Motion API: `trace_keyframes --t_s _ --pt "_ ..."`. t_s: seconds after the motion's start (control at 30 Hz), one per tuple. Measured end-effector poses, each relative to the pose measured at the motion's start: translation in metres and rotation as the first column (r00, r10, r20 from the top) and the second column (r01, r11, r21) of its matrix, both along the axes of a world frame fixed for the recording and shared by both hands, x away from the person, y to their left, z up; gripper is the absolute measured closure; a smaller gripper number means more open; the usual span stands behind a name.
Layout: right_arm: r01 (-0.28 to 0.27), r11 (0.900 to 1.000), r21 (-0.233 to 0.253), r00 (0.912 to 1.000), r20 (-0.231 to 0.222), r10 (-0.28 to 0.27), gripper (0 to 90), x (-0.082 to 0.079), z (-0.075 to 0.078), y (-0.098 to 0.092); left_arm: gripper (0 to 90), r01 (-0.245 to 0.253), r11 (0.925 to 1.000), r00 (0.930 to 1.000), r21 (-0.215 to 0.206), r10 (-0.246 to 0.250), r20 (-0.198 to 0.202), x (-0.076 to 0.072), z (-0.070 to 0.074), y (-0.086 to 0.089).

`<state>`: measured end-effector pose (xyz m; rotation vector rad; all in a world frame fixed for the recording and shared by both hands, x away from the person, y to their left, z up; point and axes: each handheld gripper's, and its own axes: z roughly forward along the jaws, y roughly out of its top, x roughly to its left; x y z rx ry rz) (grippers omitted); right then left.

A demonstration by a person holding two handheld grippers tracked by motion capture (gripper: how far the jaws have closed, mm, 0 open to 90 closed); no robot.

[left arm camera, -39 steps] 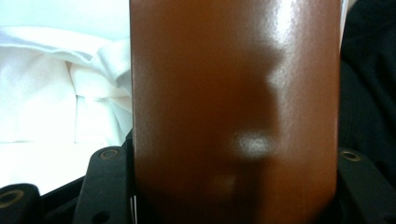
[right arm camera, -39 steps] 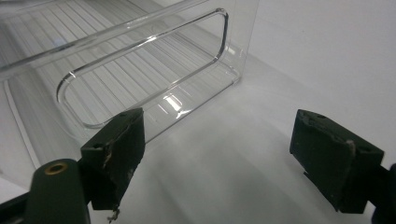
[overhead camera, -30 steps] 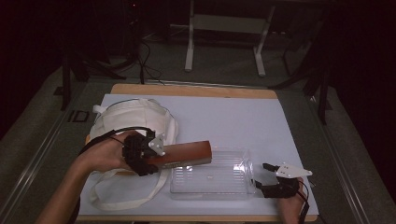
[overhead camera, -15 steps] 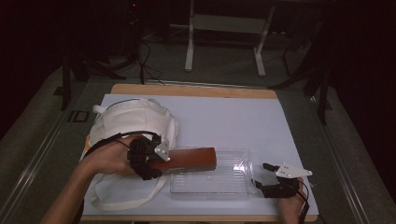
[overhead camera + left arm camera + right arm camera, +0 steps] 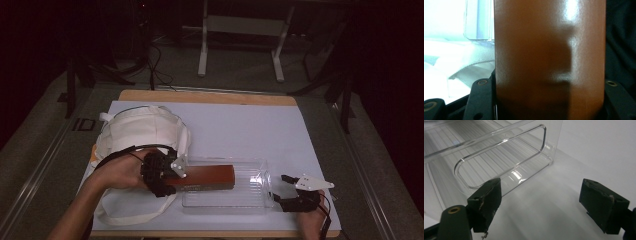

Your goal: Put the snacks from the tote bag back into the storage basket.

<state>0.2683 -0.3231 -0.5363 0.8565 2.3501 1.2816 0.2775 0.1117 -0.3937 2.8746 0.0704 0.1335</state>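
Observation:
My left gripper (image 5: 172,179) is shut on a long brown box (image 5: 206,177), which it holds lengthwise over the left half of a clear plastic bin (image 5: 250,192). In the left gripper view the brown box (image 5: 549,57) stands between the jaws, with the bin's corner (image 5: 477,27) behind it. A white cloth bag (image 5: 142,132) lies left of the bin, under my left hand. My right gripper (image 5: 280,187) rests open on the white mat just right of the bin. In the right gripper view its jaws (image 5: 541,202) stand wide apart before the bin's end wall with a cut-out handle (image 5: 504,155).
A white mat (image 5: 240,125) covers the wooden table (image 5: 210,95); its far half is bare. Beyond the table stand a metal frame (image 5: 240,30) and cables on a dark floor. The bag's strap (image 5: 135,215) loops near the front edge.
My left gripper has carried the brown box rightward and down, further over the bin. The right gripper has stayed put, open.

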Motion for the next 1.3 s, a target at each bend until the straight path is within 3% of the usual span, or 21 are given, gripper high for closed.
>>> trace_keyframes --t_s 0.3,1.0,1.3 --pt "-0.001 1.000 0.000 1.0000 0.000 0.001 18.0 0.000 0.000 0.000 43.0 0.027 0.9995 0.9994 0.016 -0.026 -0.022 -0.001 -0.008 -0.010" --pt "-0.003 1.000 0.000 1.0000 -0.001 0.003 18.0 0.000 0.000 0.000 43.0 0.061 0.9975 0.9976 0.037 -0.059 -0.034 -0.006 -0.018 -0.026" --pt "-0.004 1.000 0.000 1.0000 -0.003 0.004 17.5 0.001 0.000 0.000 42.9 0.076 0.9948 0.9967 0.068 -0.074 -0.035 -0.007 -0.023 -0.035"
